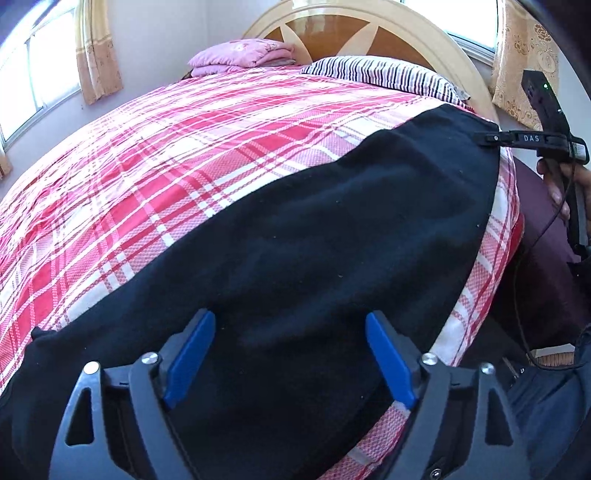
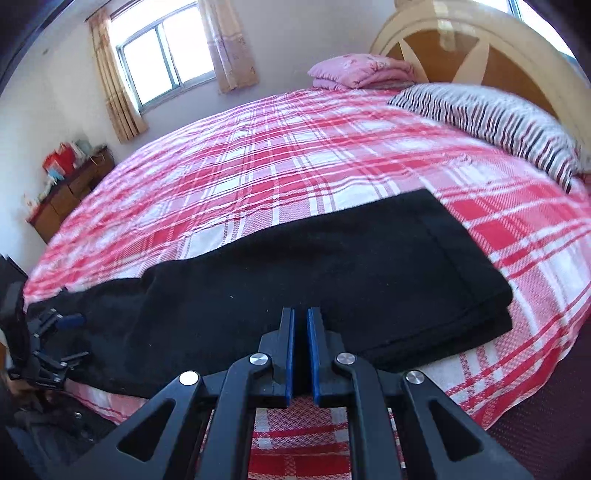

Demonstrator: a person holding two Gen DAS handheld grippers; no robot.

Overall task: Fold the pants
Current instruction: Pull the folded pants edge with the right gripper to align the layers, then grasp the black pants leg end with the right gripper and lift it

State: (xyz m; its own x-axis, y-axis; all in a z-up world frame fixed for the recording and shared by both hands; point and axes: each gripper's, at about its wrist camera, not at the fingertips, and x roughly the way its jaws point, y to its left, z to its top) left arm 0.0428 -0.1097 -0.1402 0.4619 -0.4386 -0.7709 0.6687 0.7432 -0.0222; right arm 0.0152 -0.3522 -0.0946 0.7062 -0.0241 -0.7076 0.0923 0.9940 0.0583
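Black pants lie flat and lengthwise along the near edge of a bed with a red and white plaid sheet. My left gripper is open just above one end of them, blue pads wide apart, with only flat cloth below. In the right wrist view that gripper sits at the far left end of the pants. My right gripper is shut over the pants near their doubled, hemmed end; I see no cloth between its pads. From the left wrist view the right gripper lies at the pants' far corner.
A striped pillow and a folded pink blanket rest by the wooden headboard. Curtained windows line the far wall, and a wooden dresser stands at left. A hand and a cable are beside the bed's edge.
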